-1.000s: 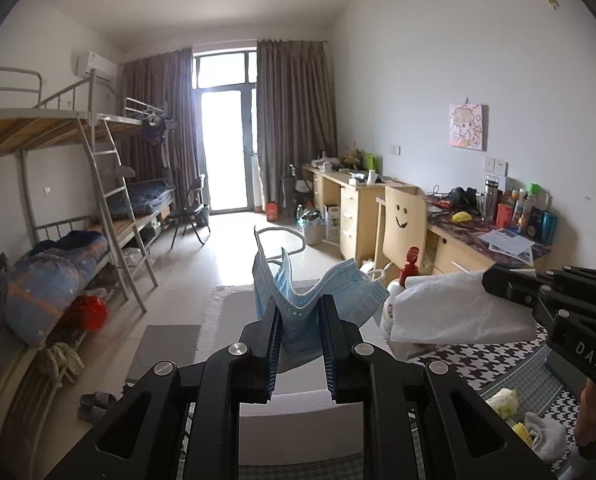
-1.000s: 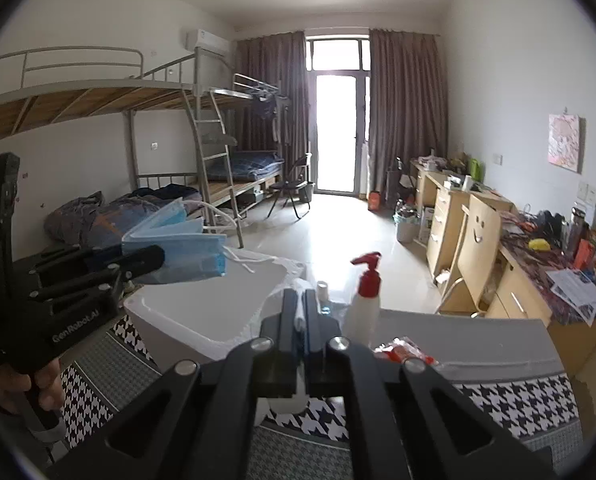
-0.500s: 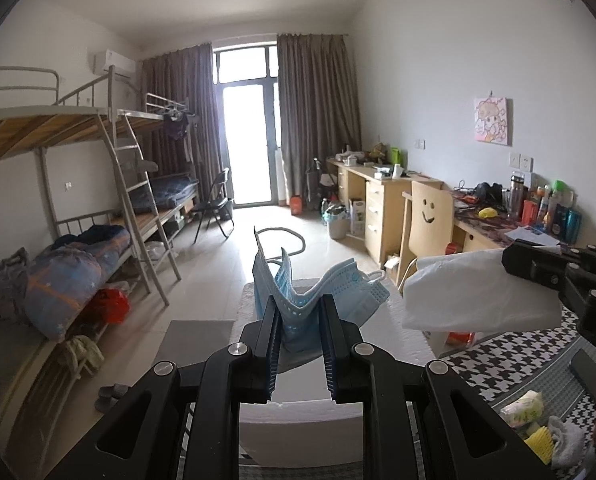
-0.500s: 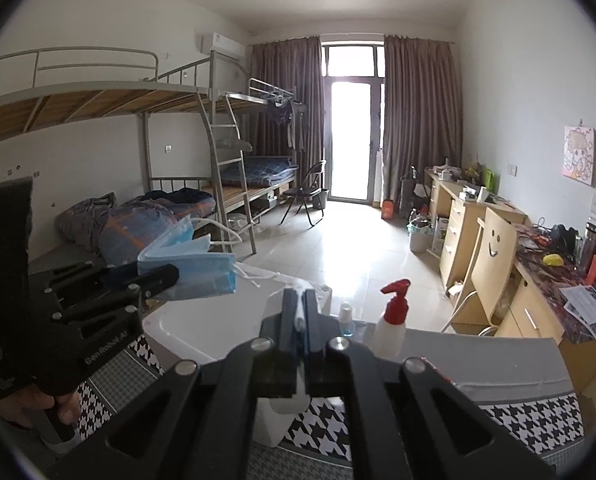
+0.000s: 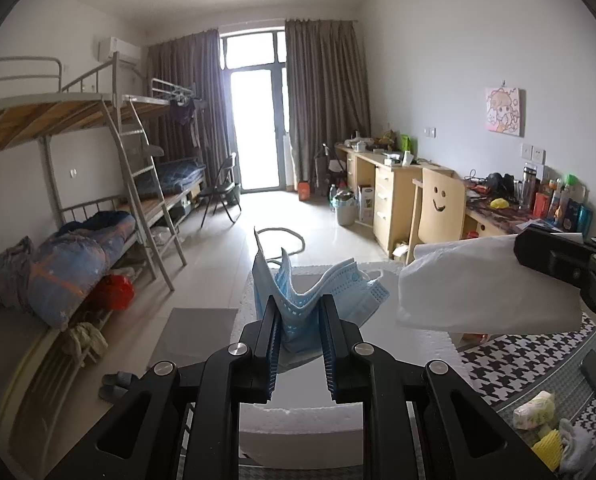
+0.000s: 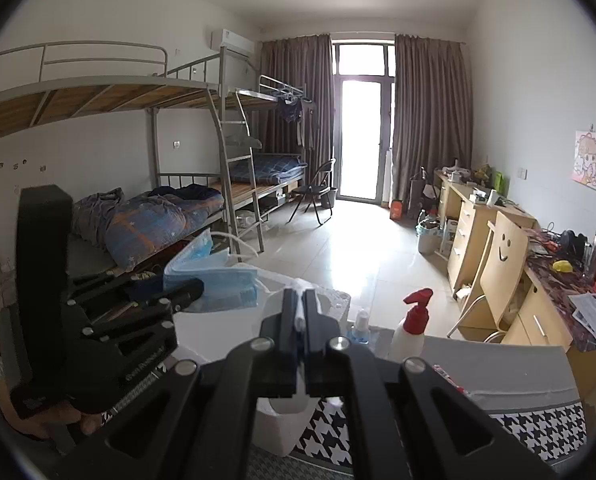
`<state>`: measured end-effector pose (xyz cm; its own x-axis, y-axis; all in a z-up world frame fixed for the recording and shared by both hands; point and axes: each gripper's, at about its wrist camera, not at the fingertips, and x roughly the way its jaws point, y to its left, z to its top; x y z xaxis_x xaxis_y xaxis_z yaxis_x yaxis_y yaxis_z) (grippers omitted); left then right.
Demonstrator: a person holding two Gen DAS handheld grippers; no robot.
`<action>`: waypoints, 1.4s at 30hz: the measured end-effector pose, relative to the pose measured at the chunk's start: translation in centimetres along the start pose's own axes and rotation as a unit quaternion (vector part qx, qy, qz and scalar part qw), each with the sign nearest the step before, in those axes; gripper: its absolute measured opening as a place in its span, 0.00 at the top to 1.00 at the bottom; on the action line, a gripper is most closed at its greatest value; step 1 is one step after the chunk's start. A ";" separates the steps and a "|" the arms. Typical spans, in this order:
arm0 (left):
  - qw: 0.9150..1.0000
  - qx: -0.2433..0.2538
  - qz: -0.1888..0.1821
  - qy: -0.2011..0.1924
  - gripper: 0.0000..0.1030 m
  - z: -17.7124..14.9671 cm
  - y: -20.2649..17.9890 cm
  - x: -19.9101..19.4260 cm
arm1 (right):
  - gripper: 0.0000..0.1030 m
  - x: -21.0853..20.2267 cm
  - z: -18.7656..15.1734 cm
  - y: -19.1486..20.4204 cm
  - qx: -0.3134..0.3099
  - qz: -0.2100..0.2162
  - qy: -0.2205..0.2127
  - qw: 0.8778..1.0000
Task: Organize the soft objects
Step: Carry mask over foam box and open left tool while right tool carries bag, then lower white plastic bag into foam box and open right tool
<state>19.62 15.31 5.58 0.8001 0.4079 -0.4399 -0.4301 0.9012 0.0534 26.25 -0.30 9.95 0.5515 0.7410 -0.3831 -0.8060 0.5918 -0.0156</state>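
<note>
A stack of blue face masks (image 5: 317, 292) stands between the fingers of my left gripper (image 5: 299, 308), which is shut on it above a white foam box (image 5: 298, 412). From the right, my right gripper (image 5: 537, 256) reaches in with a thin white sheet (image 5: 485, 284) clamped in it. In the right wrist view the right gripper (image 6: 299, 296) is shut on that white sheet (image 6: 282, 420), which hangs down under the fingers. To its left, the left gripper (image 6: 186, 292) carries the masks (image 6: 214, 280) beside the foam box (image 6: 333, 300).
A houndstooth cloth (image 6: 537, 432) covers the table. On it stand a red-topped spray bottle (image 6: 411, 328) and a small bottle (image 6: 361, 324). Several small soft items (image 5: 541, 424) lie at the lower right. Bunk beds (image 5: 98, 184) line the left wall, desks and a chair (image 5: 437, 208) the right.
Both views have swung a little to the left, so the room has slid to the right. Each gripper keeps its hold, and the two now sit closer over the foam box.
</note>
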 end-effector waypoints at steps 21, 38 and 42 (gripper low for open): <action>0.999 -0.022 0.021 0.008 0.19 0.2 2.2 1.1 | 0.96 1.9 0.0 0.1 -0.003 -0.003 0.010 1.000; 0.998 -0.035 0.049 -0.012 0.08 -0.6 3.8 -1.5 | 0.96 3.2 0.3 1.3 -0.009 0.027 0.015 0.999; 0.998 -0.041 0.049 -0.010 0.07 -1.0 4.5 -1.9 | 0.96 3.7 0.4 1.2 -0.003 0.042 0.021 0.999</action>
<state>15.74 18.45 5.79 0.7607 0.4965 -0.4180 -0.5384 0.8425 0.0210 27.45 3.26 8.85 0.4715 0.7743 -0.4220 -0.8508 0.5253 0.0132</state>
